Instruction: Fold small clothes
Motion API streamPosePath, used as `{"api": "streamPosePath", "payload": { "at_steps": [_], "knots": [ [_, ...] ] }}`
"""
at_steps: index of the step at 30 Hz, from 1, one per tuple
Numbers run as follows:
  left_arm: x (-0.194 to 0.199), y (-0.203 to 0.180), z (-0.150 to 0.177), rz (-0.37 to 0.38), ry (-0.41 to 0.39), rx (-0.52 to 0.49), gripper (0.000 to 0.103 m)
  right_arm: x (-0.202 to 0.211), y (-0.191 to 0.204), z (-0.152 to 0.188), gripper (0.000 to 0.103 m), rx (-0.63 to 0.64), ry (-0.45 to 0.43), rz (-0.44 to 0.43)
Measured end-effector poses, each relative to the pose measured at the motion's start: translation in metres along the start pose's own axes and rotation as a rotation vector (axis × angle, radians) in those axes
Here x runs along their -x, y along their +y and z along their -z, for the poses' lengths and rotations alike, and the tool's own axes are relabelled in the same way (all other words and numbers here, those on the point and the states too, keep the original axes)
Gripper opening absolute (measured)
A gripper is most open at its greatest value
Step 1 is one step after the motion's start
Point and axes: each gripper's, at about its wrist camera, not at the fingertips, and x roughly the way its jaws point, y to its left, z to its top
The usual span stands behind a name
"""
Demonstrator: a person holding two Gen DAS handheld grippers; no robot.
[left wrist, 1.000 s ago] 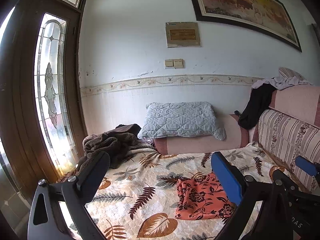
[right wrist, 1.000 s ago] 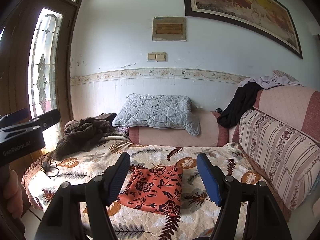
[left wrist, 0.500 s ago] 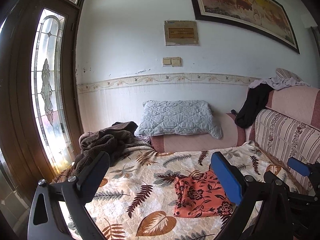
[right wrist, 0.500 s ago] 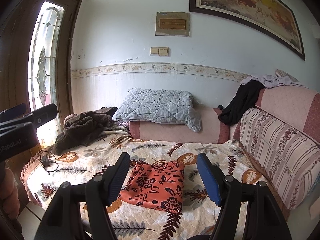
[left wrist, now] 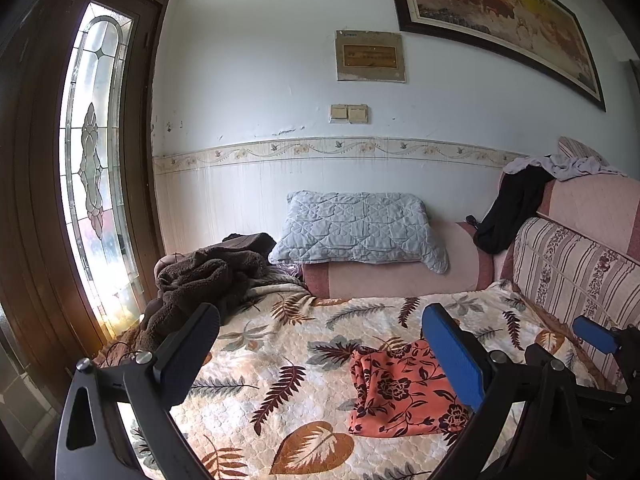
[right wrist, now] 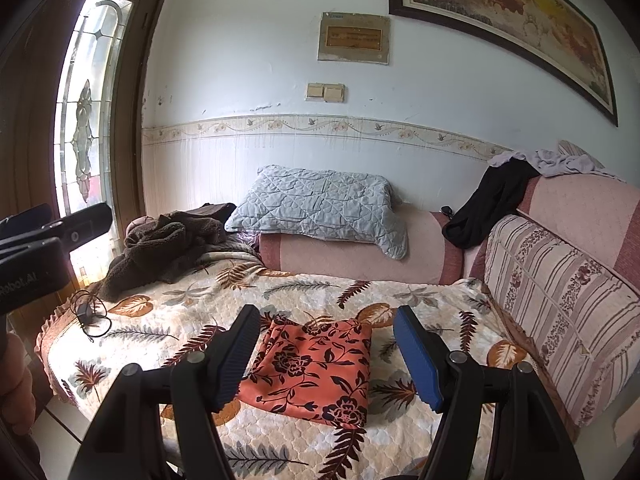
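Holding apart, both of them: right claw (right wrist: pixel 326 354) gaping with nothing between the fingers, left claw (left wrist: pixel 320 354) just as wide and just as bare. Hanging above the near edge of the leaf-print bedspread (right wrist: pixel 168 320), tilting a little downward toward it.

Framing the orange flowered cloth (right wrist: pixel 312 368) neatly between the right fingers, though not touching it. Lying flat on the bedspread, that cloth, roughly square, looking already doubled over, with a bunched ridge along its left side. Sitting off to the right of the left claw, half hidden behind the blue pad (left wrist: pixel 452 360).

Looking thin and limp: light, soft, likely to sag and slide rather than keep a crease. Calling for a pinch at a corner or along a free edge, probably the near corners, one claw to each, rather than a grab at the middle.

Moving outward from the cloth: black cable (right wrist: pixel 90 316) coiling at the bedspread's left edge, brown fleece blanket (right wrist: pixel 160 248) heaping at the far left corner, grey quilted pillow (right wrist: pixel 320 204) resting beyond the far edge on the pink bolster (right wrist: pixel 360 260), striped cushion (right wrist: pixel 560 292) flanking the right side.
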Motion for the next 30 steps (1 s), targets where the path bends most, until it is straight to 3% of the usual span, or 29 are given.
{"api": "streamPosePath", "payload": {
  "at_steps": [30],
  "knots": [
    [-0.073, -0.007, 0.001, 0.018, 0.088, -0.014, 0.101, -0.081, 0.002, -0.01, 0.072, 0.004, 0.068, -0.042]
  ]
}}
